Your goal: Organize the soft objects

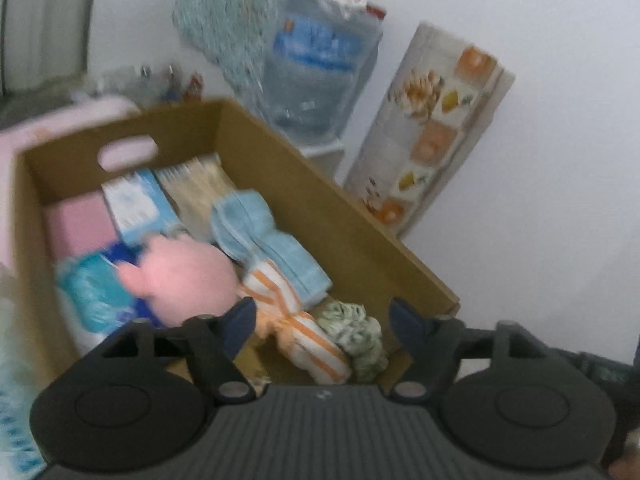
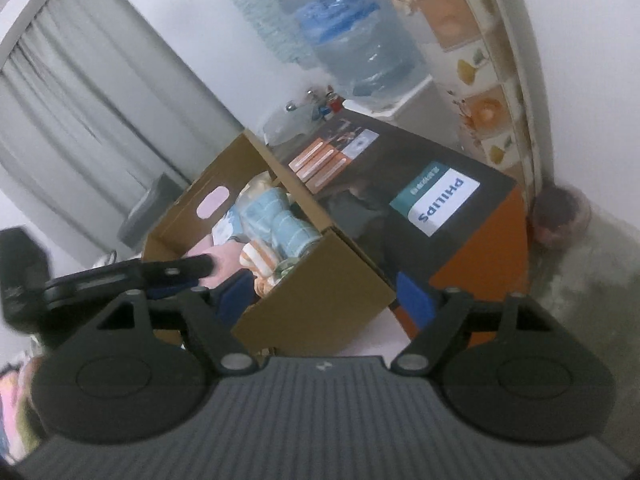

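Note:
An open cardboard box (image 1: 332,216) holds soft things: a pink plush (image 1: 184,276), a folded light blue towel (image 1: 260,236), an orange-striped cloth (image 1: 296,320), a green knitted piece (image 1: 356,332) and blue packets (image 1: 136,204). My left gripper (image 1: 324,316) hangs open over the box's near end. The striped cloth lies below its gap and the plush sits just left of its left finger, untouched. In the right wrist view the same box (image 2: 320,304) stands ahead. My right gripper (image 2: 324,300) is open and empty before its near corner. The left gripper (image 2: 192,276) reaches in from the left.
A dark Philips carton (image 2: 436,200) with an orange side stands against the box's right wall. Behind are a water bottle (image 1: 316,60) on a dispenser, a floral panel (image 1: 432,128), a hanging teal cloth (image 1: 232,12) and grey curtains (image 2: 80,112). The pictures are blurred.

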Demonstrator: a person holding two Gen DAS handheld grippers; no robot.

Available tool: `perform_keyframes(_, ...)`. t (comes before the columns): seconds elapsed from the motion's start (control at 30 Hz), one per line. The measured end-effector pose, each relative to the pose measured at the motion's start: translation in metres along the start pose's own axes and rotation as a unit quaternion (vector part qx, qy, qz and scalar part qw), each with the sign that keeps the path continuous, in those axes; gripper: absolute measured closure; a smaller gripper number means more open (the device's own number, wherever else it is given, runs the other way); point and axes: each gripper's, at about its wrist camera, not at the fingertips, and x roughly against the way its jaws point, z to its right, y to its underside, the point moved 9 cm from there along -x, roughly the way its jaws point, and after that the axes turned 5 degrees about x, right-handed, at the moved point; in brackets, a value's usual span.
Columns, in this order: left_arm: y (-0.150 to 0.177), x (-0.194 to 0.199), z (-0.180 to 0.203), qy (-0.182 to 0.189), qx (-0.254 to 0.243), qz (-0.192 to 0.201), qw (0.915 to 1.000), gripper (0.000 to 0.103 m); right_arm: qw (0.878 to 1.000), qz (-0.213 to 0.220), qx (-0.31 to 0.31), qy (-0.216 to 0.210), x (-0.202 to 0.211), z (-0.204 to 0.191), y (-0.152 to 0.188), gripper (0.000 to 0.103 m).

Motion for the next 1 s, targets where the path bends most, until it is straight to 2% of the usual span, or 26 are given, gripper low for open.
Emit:
perform_keyframes(0.03,-0.002,0.011,-0.001,-0.004,-0.003,0.010,0.9999,0.021,1.000,0.003,0.003,0.000,-0.001,-0.004,-0.001,0.023)
perform_keyframes(0.1,-0.005,0.034,-0.007,-0.014,-0.007,0.031,0.9994,0.011,1.000,0.013,0.019,0.001,-0.003,-0.016,-0.004,0.022)
perform_keyframes(0.2,-0.007,0.069,-0.020,-0.047,-0.013,0.070,0.9964,0.001,0.998,0.027,0.048,-0.004,-0.001,-0.041,-0.009,0.016)
perform_keyframes(0.3,0.001,0.105,-0.044,-0.091,-0.011,0.100,0.9907,0.000,0.996,0.033,0.078,-0.015,0.000,-0.069,-0.010,0.009)
perform_keyframes(0.37,0.009,0.123,-0.059,-0.116,-0.006,0.103,0.9879,0.000,0.994,0.034,0.101,-0.023,0.000,-0.090,-0.007,0.002)
perform_keyframes(0.53,0.039,0.165,-0.108,-0.180,0.037,0.114,0.9763,0.000,0.985,0.023,0.166,-0.031,-0.005,-0.142,0.007,0.001)
perform_keyframes(0.7,0.075,0.183,-0.148,-0.243,0.090,0.078,0.9627,0.000,0.976,0.012,0.215,-0.025,-0.006,-0.191,0.028,0.001)
perform_keyframes(0.8,0.095,0.192,-0.164,-0.273,0.099,0.063,0.9547,0.000,0.969,0.011,0.247,-0.003,-0.008,-0.213,0.039,0.001)
perform_keyframes(1.0,0.120,0.208,-0.180,-0.297,0.133,0.068,0.9431,0.000,0.949,0.001,0.308,0.070,-0.012,-0.237,0.066,0.001)
